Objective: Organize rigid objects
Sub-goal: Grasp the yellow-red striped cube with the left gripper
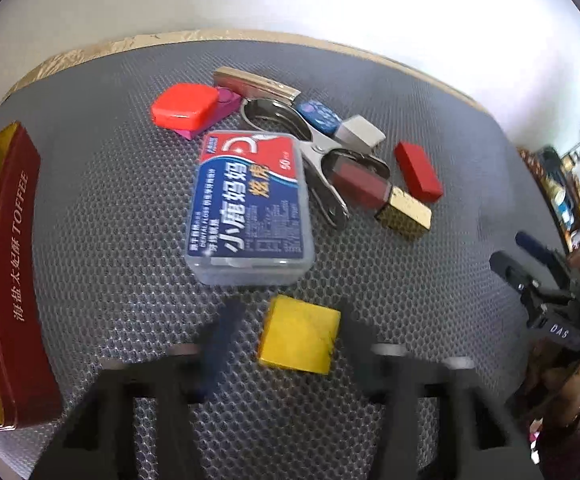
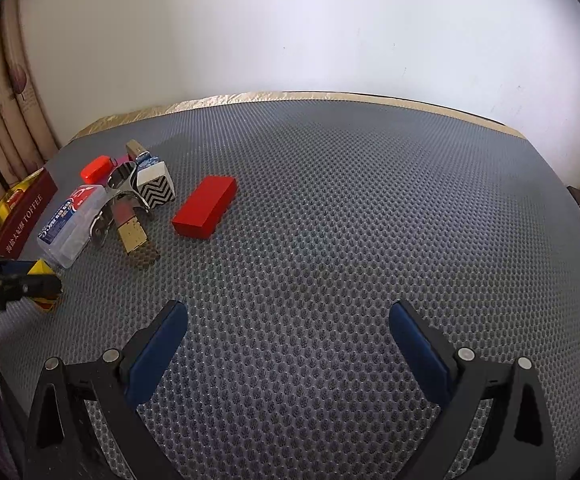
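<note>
With the left gripper [image 1: 290,332] narrowed around the yellow block [image 1: 299,336], pads seemingly not yet pressing, a skewed pinch on its corners could squirt it forward toward the floss box [image 1: 250,204], while the right gripper [image 2: 288,344] gapes wide, empty.

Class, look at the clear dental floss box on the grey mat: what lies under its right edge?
A metal clip runs under the right edge of the dental floss box; a dark red, gold-capped lipstick lies across the clip. The clip's part beneath the box is covered.
</note>
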`<action>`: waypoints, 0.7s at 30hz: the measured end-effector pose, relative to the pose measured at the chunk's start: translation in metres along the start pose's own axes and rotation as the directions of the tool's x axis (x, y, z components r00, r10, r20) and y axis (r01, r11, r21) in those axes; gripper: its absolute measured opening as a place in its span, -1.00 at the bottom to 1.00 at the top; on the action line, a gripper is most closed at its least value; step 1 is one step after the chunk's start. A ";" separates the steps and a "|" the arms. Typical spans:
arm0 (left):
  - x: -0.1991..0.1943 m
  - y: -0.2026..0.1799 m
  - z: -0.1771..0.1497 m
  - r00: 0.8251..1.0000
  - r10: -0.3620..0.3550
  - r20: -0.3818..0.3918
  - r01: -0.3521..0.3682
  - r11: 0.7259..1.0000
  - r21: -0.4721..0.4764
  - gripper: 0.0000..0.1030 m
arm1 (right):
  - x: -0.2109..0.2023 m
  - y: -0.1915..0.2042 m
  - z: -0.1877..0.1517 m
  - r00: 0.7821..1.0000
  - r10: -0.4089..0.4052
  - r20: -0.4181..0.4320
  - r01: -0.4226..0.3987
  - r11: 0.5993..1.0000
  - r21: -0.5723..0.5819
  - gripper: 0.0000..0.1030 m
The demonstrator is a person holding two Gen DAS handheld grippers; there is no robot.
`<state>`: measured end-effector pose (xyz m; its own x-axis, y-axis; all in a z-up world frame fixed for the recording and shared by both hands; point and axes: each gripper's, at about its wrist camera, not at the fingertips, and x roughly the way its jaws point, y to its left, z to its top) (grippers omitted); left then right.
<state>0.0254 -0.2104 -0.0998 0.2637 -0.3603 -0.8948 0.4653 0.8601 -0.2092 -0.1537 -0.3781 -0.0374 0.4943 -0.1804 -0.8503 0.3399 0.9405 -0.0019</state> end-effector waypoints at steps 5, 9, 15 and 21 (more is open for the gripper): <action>-0.009 0.002 -0.011 1.000 0.019 0.013 -0.019 0.999 0.027 -0.41 | 0.001 -0.001 0.001 1.000 0.003 -0.005 -0.003 1.000 0.003 0.95; -0.030 0.007 -0.028 1.000 0.006 0.031 -0.006 1.000 0.002 -0.41 | 0.002 -0.001 0.001 1.000 0.007 -0.010 -0.007 1.000 0.001 0.95; -0.065 0.022 -0.040 0.997 0.001 0.076 0.003 0.998 -0.056 -0.41 | 0.001 0.007 0.000 1.000 -0.003 -0.011 0.002 1.000 -0.030 0.95; -0.107 0.040 -0.037 0.990 0.039 0.136 -0.025 0.994 -0.106 -0.41 | 0.009 0.031 0.031 1.000 0.013 -0.024 -0.015 0.995 -0.094 0.81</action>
<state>-0.0156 -0.1243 -0.0270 0.3943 -0.3719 -0.8404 0.3666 0.9022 -0.2272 -0.1139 -0.3598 -0.0283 0.4790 -0.1610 -0.8629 0.2557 0.9660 -0.0384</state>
